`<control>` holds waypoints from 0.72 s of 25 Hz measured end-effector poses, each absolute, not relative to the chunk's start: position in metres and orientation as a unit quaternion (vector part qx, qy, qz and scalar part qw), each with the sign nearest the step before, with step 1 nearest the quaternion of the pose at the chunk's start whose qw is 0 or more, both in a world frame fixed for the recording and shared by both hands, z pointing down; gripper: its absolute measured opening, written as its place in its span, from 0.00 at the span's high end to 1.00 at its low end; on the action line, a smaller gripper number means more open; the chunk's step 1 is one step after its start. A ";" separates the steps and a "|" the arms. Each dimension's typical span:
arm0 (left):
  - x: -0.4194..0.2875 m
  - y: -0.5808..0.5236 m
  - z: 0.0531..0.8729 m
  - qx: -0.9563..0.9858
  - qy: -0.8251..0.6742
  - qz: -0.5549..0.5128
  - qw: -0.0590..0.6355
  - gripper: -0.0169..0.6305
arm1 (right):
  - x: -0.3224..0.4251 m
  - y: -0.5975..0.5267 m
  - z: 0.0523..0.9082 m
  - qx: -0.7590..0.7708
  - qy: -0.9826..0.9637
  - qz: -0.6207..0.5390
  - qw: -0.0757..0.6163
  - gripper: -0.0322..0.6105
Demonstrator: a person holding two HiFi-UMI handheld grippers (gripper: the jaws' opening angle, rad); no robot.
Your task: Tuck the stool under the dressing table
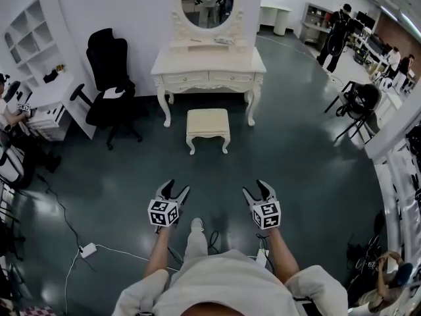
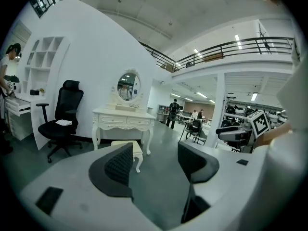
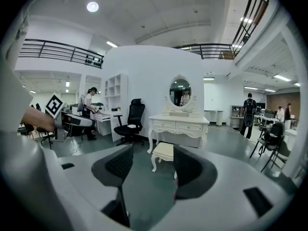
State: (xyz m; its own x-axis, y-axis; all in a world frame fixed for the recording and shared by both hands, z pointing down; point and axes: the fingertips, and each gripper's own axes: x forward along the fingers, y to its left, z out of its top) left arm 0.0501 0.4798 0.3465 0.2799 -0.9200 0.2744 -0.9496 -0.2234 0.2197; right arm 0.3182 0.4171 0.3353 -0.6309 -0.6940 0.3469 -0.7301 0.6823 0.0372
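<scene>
- stool (image 1: 208, 125) is on the floor just in front of the dressing table (image 1: 209, 64), out in the open, not under it
- left gripper (image 1: 177, 187) is released, jaws spread, empty
- right gripper (image 1: 255, 187) same deal, spread and empty, both well back from the stool
- shelf (image 1: 41, 20) on the left has a small dark thing low down, can't tell what

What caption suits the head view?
Left gripper and right gripper, both open, face the cream stool standing before the dressing table, untucked.
</scene>
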 end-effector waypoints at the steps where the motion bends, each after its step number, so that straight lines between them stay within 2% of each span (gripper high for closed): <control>1: 0.042 0.468 0.346 0.781 -0.598 0.042 0.175 0.55 | 0.312 0.406 0.334 0.398 -0.900 0.054 0.170 0.54; 18: -0.079 0.308 0.322 0.800 -0.573 0.052 0.167 0.55 | 0.202 0.261 0.317 0.429 -0.882 0.051 0.189 0.54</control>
